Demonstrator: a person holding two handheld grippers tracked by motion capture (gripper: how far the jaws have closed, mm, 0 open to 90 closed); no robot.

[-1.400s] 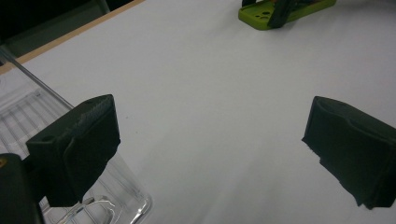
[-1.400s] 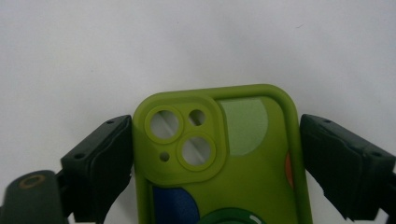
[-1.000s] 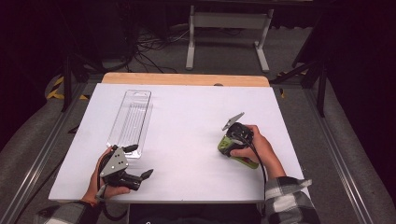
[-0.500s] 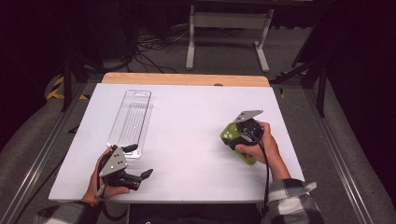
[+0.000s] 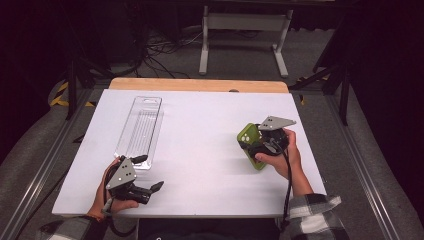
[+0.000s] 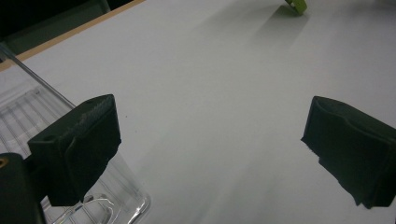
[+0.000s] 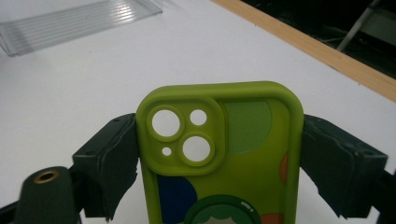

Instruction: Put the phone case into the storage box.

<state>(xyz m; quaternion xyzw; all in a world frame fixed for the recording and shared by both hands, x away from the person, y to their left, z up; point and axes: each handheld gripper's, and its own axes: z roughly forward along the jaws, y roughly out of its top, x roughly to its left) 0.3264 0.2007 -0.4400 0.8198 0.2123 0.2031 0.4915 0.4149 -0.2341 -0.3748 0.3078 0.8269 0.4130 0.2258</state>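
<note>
dark floor with cables and a metal stand lies beyond the white rectangular table, which has a pale wooden strip along its far edge. toward the table's left edge lies a long clear plastic ribbed tray, flat, its length running from the far side toward the near side; nothing can be seen inside it. the left gripper sits at the near left corner, just past the tray's near end, jaws spread wide with bare table between them; in the left gripper view one jaw hangs over the tray's near corner. near the right edge, the right gripper pinches a lime green silicone phone case with round camera cutouts and coloured circles; the jaws press on its two long sides. in the high view the case is tilted just above the table.
</note>
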